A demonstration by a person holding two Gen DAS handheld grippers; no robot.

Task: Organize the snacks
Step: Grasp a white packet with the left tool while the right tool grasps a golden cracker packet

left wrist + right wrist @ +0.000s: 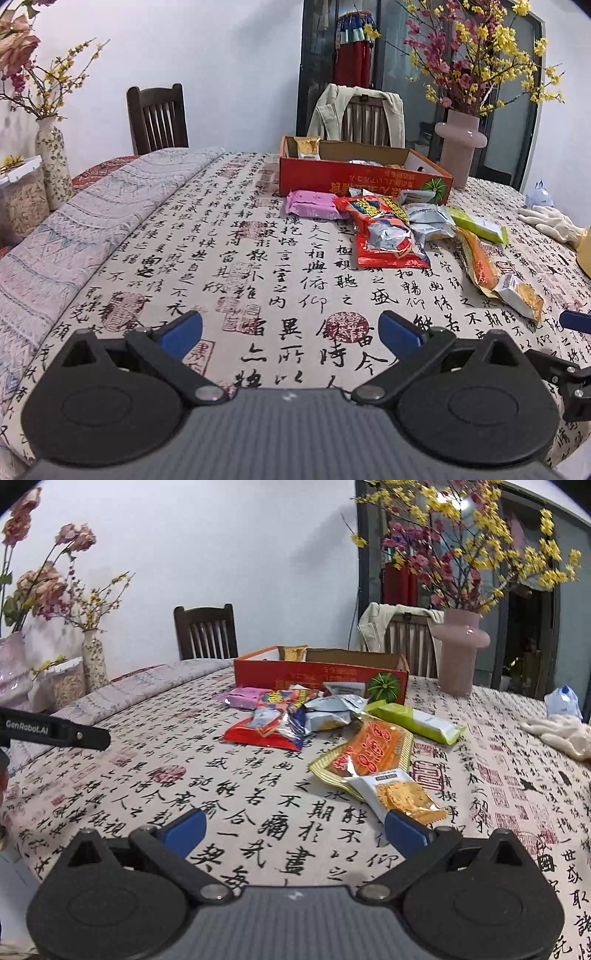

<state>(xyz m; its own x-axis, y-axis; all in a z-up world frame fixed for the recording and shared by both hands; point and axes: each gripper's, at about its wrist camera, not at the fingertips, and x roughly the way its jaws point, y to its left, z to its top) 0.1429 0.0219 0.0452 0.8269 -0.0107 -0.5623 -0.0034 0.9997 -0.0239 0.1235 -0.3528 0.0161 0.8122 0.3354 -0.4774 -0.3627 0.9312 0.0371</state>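
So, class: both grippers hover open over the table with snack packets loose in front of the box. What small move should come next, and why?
Probably ease the right gripper forward onto the white-and-orange packet. It lies nearest, by that gripper's right finger, and the jaws stand open and empty; the red box has room.

The desk [258, 236] wears a cloth printed with black calligraphy and red seals, with a pale patterned runner [110, 206] folded along its left side. A pink vase [460, 653] of red and yellow blossom stands at the far right, a floral vase [53, 162] at the far left beside a clear container [22, 199]. A white glove [561, 734] lies at the right edge. Behind stand 2 dark wooden chairs [207, 633], 1 draped with a cream jacket [328, 110]
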